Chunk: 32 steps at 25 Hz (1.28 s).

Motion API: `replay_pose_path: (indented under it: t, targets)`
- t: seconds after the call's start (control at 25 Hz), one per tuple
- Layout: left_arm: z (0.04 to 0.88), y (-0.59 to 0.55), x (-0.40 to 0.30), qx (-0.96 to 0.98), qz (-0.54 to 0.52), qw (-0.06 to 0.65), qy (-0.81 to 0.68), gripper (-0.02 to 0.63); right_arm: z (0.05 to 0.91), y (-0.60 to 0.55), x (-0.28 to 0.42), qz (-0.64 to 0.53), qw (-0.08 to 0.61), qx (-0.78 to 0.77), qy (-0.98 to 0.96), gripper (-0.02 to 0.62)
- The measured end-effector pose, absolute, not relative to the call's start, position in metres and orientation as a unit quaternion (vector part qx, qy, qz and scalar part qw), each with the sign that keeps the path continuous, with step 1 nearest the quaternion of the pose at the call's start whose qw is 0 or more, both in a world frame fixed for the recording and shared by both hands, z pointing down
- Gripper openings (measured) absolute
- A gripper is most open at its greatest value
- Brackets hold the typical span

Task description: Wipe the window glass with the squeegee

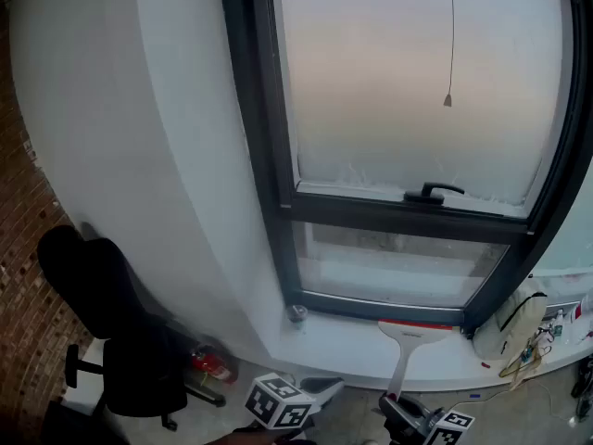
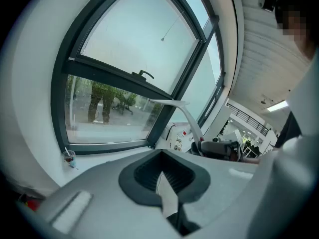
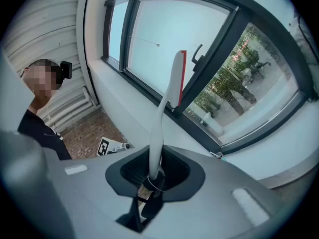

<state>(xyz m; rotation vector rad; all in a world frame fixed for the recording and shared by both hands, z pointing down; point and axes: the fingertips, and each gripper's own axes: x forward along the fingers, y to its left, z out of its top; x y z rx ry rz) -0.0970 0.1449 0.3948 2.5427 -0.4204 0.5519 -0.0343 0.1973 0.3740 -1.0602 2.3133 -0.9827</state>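
Grey-bodied left claw (image 2: 166, 183) and right claw (image 3: 152, 176) carry black-and-white marker cubes (image 1: 279, 402).

Held in my right gripper (image 1: 397, 408), the squeegee (image 1: 404, 346) reaches up over the sill (image 1: 343, 339) below the window glass (image 1: 417, 91), my left gripper (image 1: 320, 389) just left of it, a cup (image 1: 297, 312) on the sill's left, a bag (image 1: 508, 327) on its right, and a chair (image 1: 111, 323) on the floor far left.

The left gripper (image 2: 165, 180) is held low, its jaws pressed together with nothing between them. Just beside it, the right gripper (image 3: 153, 176) points upward, its jaws clamped on the lower end of the white squeegee (image 3: 167, 96) handle.
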Motion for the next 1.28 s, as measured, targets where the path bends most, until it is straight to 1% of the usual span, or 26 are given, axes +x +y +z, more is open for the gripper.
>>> replay_pose_path:
  t: [0.44,0.64,1.28]
  targets:
    - [0.3952,0.1453,-0.0976,0.935,0.204,0.247,-0.153,0.0,0.3709,0.1983,-0.0366,-0.352,0.209,-0.37,0.834,0.084]
    - [0.3962,0.1466,-0.0967,0.934,0.207,0.248,-0.152,0.001,0.3651,0.2002,-0.0384,-0.359,0.231,-0.347,0.835,0.091]
    - [0.4033,0.1434,-0.1051,0.931,0.206,0.253,-0.162,0.0,0.371,0.1972,-0.0361,-0.377,0.248,-0.349,0.822,0.094]
